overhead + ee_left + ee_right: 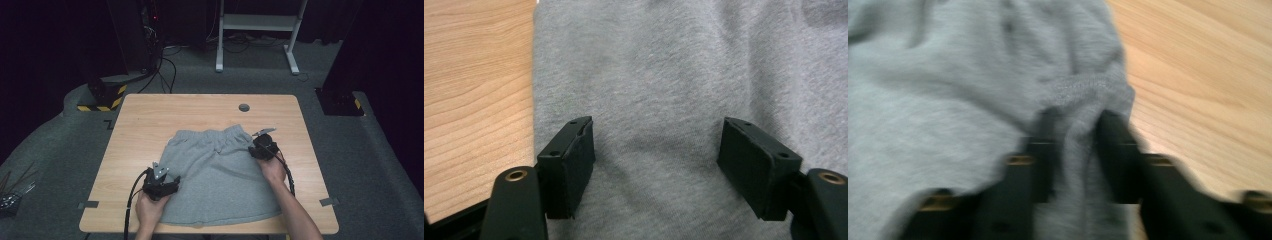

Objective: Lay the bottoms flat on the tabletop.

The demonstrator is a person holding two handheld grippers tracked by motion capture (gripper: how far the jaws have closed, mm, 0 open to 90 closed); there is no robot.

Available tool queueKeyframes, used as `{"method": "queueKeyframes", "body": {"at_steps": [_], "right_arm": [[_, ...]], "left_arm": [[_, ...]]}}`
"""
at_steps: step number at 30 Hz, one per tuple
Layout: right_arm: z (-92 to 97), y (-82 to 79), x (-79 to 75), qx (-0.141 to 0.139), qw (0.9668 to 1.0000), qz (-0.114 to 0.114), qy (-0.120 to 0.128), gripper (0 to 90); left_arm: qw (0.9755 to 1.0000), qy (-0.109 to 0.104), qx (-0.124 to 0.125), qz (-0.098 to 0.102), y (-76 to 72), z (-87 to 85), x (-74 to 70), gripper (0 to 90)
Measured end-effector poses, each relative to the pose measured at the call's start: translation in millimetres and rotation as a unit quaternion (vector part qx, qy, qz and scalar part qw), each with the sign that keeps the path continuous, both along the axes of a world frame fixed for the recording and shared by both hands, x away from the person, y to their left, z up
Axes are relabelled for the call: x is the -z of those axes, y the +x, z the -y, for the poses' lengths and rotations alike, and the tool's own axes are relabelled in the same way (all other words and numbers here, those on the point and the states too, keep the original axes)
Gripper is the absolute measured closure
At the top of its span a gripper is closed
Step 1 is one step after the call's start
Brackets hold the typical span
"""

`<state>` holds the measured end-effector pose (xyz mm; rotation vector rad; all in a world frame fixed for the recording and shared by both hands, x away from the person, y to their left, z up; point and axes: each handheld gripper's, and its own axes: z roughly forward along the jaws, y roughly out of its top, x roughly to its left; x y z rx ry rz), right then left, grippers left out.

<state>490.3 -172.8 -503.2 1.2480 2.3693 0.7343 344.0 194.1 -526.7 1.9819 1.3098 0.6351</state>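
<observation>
Grey shorts (pixel 220 175) lie flat on the wooden table (pixel 150 115), waistband toward the far side. My left gripper (pixel 170 186) rests over the near left part of the shorts. In the left gripper view its jaws (pixel 657 125) stand wide apart above the grey cloth (pixel 664 75), pinching nothing, with bare wood (pixel 474 75) to their left. My right gripper (pixel 261 146) is at the right end of the waistband. The right gripper view is blurred, and there the jaws (pixel 1079 120) are shut on a bunched fold of the shorts (pixel 948 75) beside bare wood (pixel 1198 75).
A round cable hole (pixel 244 107) sits near the table's far edge. Tape strips mark the near left (pixel 87 204) and near right (pixel 327 201) corners. Beyond the table stand a white desk frame (pixel 257 22) and a yellow-black striped base (pixel 107 95).
</observation>
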Motion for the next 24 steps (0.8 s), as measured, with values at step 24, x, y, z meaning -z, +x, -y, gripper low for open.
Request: {"method": "queueKeyframes", "body": {"at_steps": [24], "right_arm": [[56.3,-57.3,6.9,0.001,0.9987,0.041,0.028,80.0]], "left_arm": [[1.0000,-0.006,-0.005,-0.005,45.6,9.4,-0.2,30.3]]}}
